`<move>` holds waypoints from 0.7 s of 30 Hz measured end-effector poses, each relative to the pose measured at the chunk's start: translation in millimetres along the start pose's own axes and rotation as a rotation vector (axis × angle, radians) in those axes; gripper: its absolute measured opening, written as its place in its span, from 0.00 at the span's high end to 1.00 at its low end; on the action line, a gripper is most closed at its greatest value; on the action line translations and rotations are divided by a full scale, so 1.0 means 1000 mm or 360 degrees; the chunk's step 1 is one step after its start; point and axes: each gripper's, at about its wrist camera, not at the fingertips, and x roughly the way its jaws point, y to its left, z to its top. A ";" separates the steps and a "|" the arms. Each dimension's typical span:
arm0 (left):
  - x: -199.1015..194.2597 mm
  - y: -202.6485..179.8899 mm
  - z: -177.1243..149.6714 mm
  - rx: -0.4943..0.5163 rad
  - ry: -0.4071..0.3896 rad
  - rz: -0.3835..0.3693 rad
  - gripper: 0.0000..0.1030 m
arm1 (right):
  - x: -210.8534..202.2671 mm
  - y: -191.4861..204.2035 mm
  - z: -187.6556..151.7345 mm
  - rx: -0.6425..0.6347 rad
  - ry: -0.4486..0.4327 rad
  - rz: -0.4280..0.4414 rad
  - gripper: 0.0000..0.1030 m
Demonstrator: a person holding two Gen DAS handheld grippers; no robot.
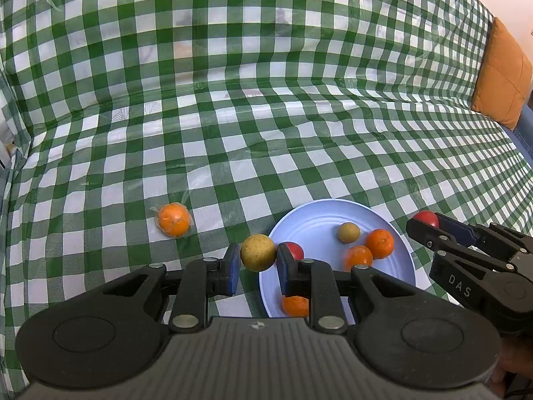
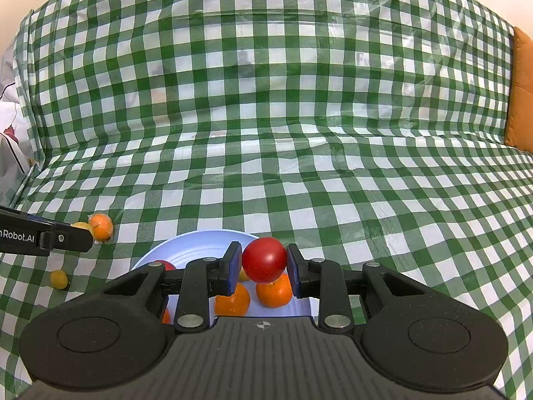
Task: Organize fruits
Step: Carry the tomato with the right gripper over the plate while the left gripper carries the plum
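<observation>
A round pale-blue plate (image 1: 319,213) lay on the green-and-white checked plastic cloth (image 1: 233,116). In the plate, seen from the left wrist, a small yellowish round fruit (image 1: 348,232) sat toward the back, with two orange mandarins (image 1: 379,243) touching each other just before it and to its right. A red round fruit (image 1: 294,250) sat near the plate's left rim. To the left of the plate, well apart on the cloth, lay a plastic-wrapped orange mandarin (image 1: 174,219). From the right wrist, a small yellow fruit (image 2: 58,279) lay on the cloth left of the plate, nearer than the wrapped mandarin. An orange cushion (image 1: 501,73) stood at the far right, behind the cloth's edge.
</observation>
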 end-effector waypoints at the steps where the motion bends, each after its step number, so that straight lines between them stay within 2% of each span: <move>1: 0.000 0.000 0.000 0.0000 0.0000 0.0000 0.75 | 0.000 0.000 0.000 0.0000 -0.0001 -0.0001 0.70; 21: 0.006 -0.003 -0.002 -0.0009 0.0023 -0.0011 0.75 | 0.000 -0.002 -0.002 0.0017 -0.0007 -0.0017 0.70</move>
